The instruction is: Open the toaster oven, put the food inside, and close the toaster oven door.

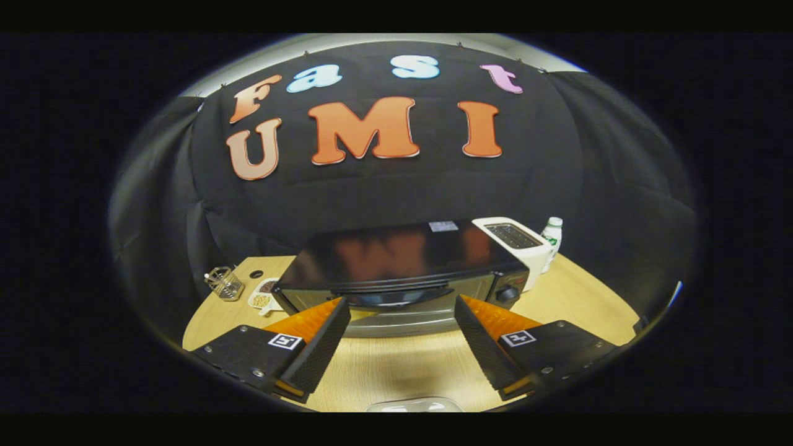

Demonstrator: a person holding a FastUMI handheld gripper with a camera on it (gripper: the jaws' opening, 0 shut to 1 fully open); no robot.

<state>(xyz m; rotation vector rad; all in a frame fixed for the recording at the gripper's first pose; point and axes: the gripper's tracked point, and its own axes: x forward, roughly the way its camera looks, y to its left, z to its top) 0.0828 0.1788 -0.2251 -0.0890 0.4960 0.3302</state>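
Black toaster oven (403, 272) sits just beyond the spread, empty gripper (401, 310).

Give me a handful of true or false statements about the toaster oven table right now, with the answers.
1. The gripper is open, holding nothing. True.
2. The toaster oven has its door hanging fully open. False: the door looks shut.
3. A white toaster stands beside the oven, on its knob side. True.
4. The bottle lies between the fingers. False: it stands upright beyond the toaster.
5. A small wire basket sits on the table. True.
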